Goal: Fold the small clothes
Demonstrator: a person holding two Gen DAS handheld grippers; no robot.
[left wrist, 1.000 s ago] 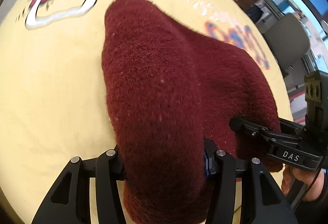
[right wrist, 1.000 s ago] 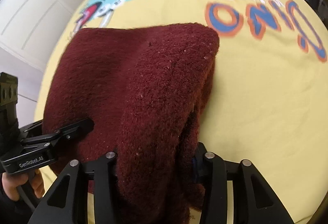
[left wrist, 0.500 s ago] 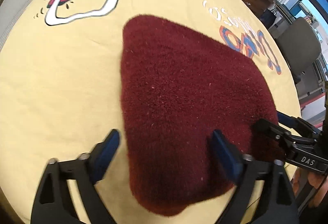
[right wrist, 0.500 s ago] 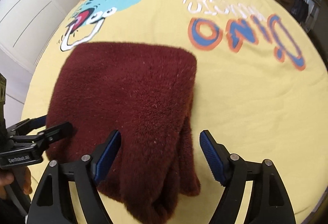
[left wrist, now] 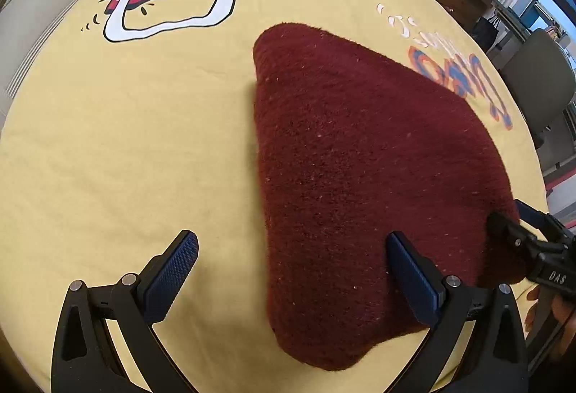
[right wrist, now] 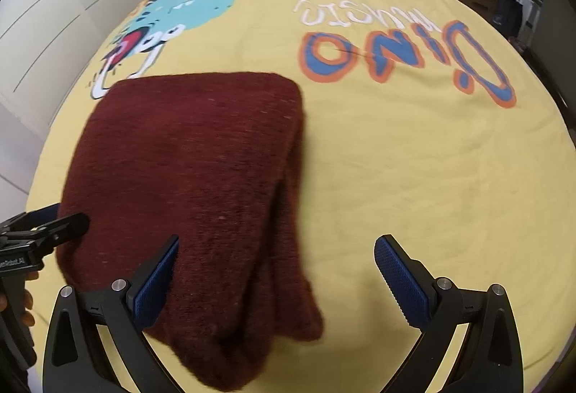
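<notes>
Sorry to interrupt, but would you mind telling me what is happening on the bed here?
A person with a handheld gripper in each hand is folding a fuzzy dark red knitted garment on a yellow bedspread with a dinosaur print. The garment lies folded on the bedspread. The left gripper and the right gripper have just been opening their jaws, which now stand wide over the garment's near edge without pressing it. Neither gripper holds anything.

Fuzzy, matt maroon knit garment lies on a smooth, printed yellow cotton-like bedspread.
</notes>
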